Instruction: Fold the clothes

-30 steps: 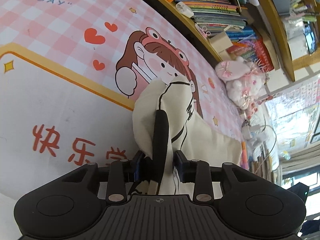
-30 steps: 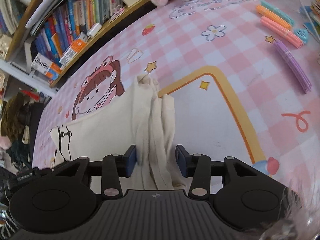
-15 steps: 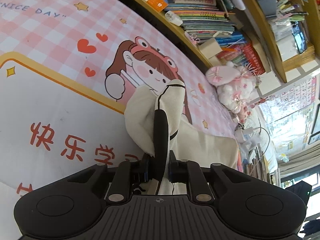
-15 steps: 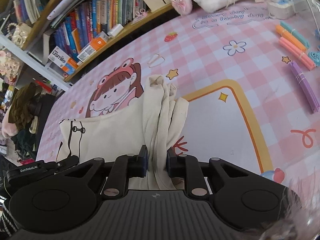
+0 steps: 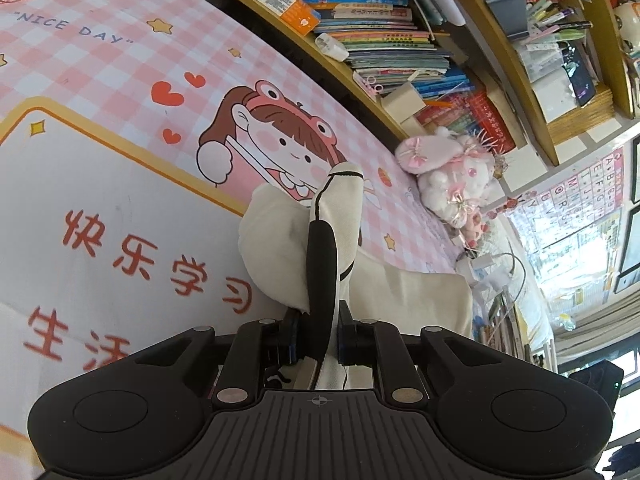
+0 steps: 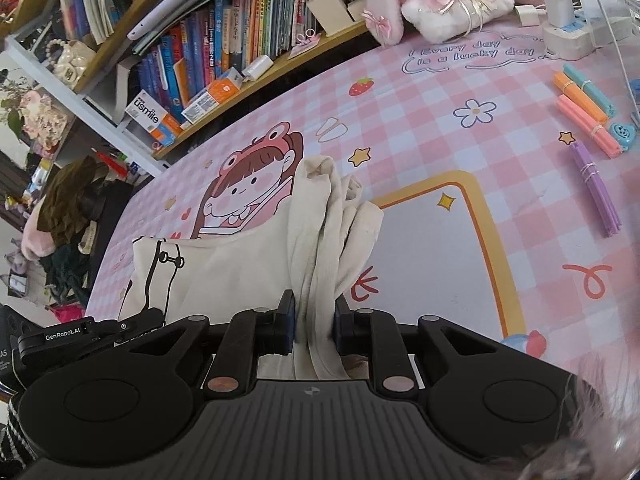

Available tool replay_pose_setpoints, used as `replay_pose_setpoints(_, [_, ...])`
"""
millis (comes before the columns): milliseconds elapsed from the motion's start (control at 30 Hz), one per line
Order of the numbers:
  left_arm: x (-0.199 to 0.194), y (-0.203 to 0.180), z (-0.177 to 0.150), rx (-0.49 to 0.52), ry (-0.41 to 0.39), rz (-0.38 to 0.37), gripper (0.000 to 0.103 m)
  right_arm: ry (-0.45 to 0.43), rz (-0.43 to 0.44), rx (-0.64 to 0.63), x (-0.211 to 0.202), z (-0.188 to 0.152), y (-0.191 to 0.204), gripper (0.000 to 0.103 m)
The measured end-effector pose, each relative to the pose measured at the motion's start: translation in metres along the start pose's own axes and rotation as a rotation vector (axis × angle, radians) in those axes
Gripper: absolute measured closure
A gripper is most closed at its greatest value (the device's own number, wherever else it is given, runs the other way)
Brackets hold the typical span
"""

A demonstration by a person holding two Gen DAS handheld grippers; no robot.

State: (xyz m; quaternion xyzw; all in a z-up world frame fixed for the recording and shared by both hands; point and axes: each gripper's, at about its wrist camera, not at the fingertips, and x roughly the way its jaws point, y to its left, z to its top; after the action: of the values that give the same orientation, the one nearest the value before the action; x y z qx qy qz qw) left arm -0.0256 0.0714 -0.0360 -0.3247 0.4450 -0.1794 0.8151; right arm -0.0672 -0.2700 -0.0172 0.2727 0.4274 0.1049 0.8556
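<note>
A cream garment (image 6: 240, 264) with black trim lies bunched on the pink checked desk mat (image 6: 440, 128). My left gripper (image 5: 318, 336) is shut on its black-trimmed edge (image 5: 320, 280), with cream cloth (image 5: 276, 248) bulging ahead of the jaws. My right gripper (image 6: 314, 328) is shut on a gathered fold of the same garment, which stands up in ridges (image 6: 328, 208) in front of it. The left gripper's body (image 6: 80, 336) shows at the lower left of the right wrist view, beside the garment's black frog-button corner (image 6: 168, 260).
A low wooden bookshelf (image 5: 360, 52) full of books runs along the mat's far edge. Pink and white plush toys (image 5: 448, 176) sit at its end. Bundles of coloured sticks (image 6: 592, 120) and a white charger (image 6: 560, 20) lie on the right.
Both grippers closed from open onto the garment. Both have since lifted and pulled back, drawing the cloth up off the mat.
</note>
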Motion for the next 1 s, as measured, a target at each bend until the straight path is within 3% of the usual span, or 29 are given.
replay_pose_setpoints(600, [-0.018,-0.021,-0.037,-0.013,-0.039,0.014,0.088,0.003,0.044,-0.037,-0.032,-0.014,-0.013,0.086])
replay_pose_setpoints(1000, [-0.020,-0.015,-0.023,-0.021,-0.032,-0.003,0.088,0.001,0.046,-0.032,-0.027,-0.010,-0.004,0.086])
